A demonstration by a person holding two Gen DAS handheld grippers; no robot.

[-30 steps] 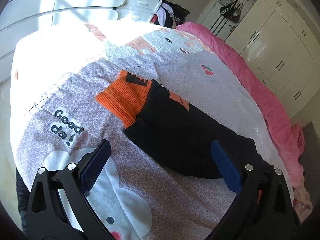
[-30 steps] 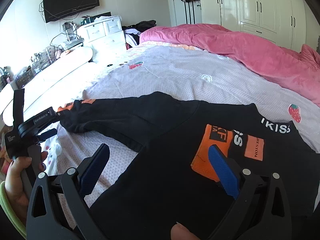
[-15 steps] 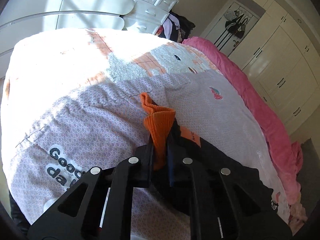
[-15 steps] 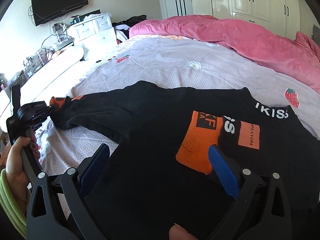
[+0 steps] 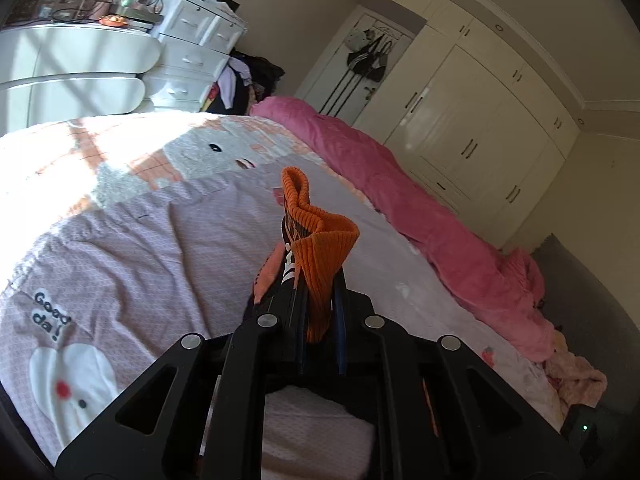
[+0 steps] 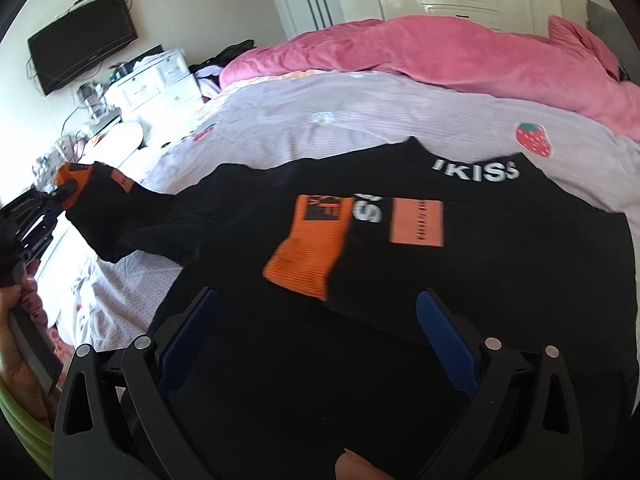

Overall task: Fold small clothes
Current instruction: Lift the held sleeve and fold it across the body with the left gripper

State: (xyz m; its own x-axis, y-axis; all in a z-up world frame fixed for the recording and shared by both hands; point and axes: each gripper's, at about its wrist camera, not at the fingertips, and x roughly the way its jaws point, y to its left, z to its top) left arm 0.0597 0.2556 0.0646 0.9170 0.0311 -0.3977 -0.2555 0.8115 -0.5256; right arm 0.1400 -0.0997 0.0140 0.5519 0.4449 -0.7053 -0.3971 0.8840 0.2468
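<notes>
Left gripper (image 5: 318,312) clamped tight on the ribbed orange cuff (image 5: 320,248) of the small black sweater (image 6: 400,280), lifted off the lilac patterned bed cover (image 5: 140,248). Right gripper (image 6: 316,332) wide apart, hanging over the sweater body. Beyond, a fluffy pink blanket (image 6: 440,52).

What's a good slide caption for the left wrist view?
Left gripper shut on the orange ribbed cuff of a black top's sleeve, lifted above the pink patterned bedspread.

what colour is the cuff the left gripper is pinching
Orange ribbed knit cuff, on a black sleeve; clearest in the left wrist view.
</notes>
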